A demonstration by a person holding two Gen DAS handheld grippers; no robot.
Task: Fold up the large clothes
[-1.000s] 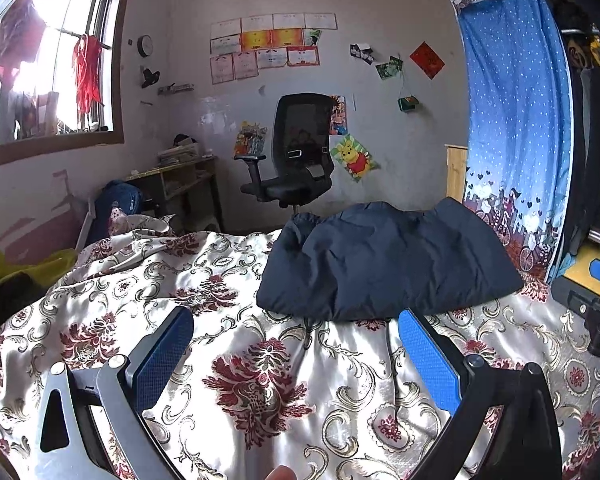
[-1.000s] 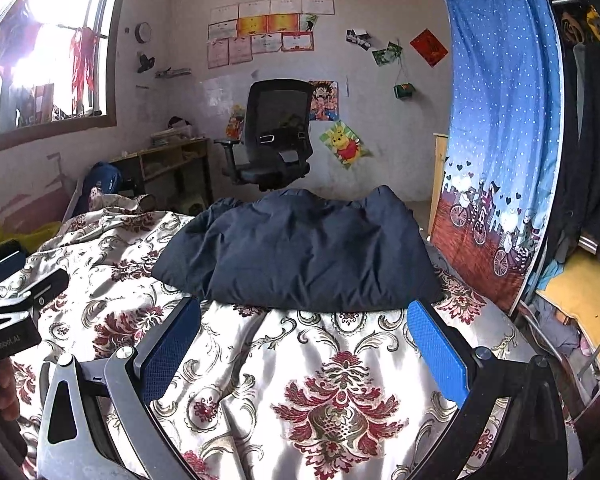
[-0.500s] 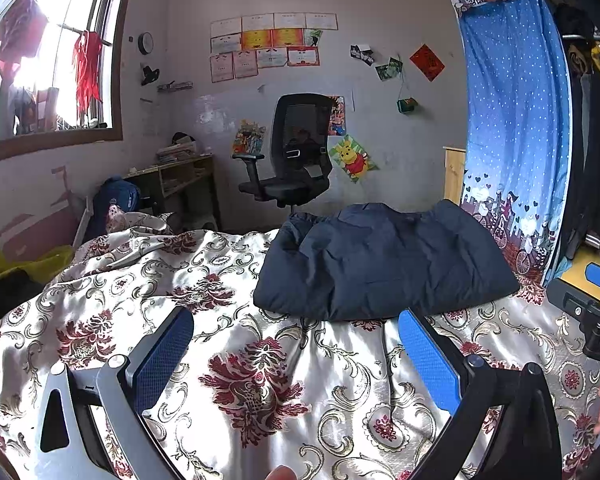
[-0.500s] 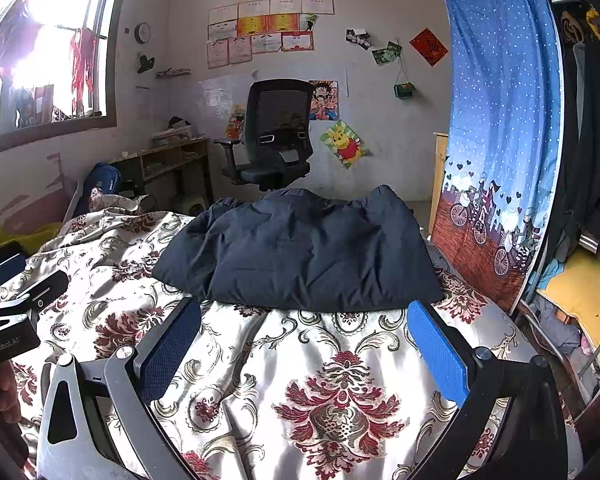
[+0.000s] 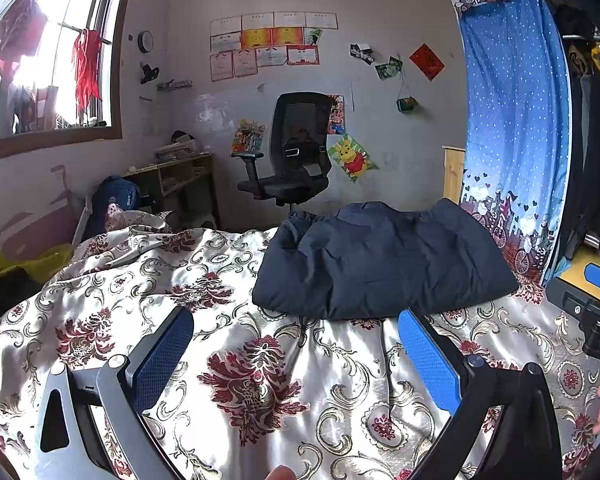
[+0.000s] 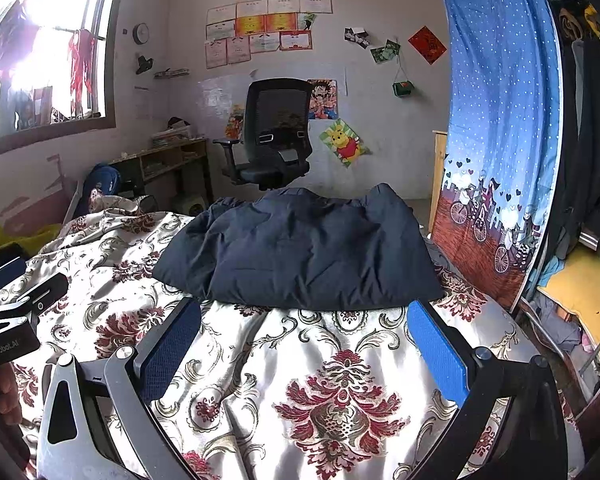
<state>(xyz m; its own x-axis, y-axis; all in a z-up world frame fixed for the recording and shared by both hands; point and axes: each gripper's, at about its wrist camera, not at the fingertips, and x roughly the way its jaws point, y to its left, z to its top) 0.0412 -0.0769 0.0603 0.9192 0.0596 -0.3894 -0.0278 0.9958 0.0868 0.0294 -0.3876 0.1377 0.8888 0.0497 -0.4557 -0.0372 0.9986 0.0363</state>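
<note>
Lying folded ahead of both claws, the dark navy padded jacket point(image 5: 384, 264) point(image 6: 300, 252) rests on the floral satin bedspread point(image 5: 260, 380) point(image 6: 340, 392), its near edge just beyond the fingertips. Left gripper point(image 5: 296, 344) and right gripper point(image 6: 304, 344) are spread wide, empty, over bare bedspread. A blue dotted curtain point(image 6: 500, 120) borders the right side.

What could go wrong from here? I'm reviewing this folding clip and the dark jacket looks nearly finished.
1. The dark jacket is puffy and lies on a glossy floral bedspread; it may spring open or slide if nudged.
2. It sits toward the bed's far edge, so a push from the open left gripper or right gripper might send it off.
3. The bedspread is wrinkled, and the fingers could snag it instead.
</note>
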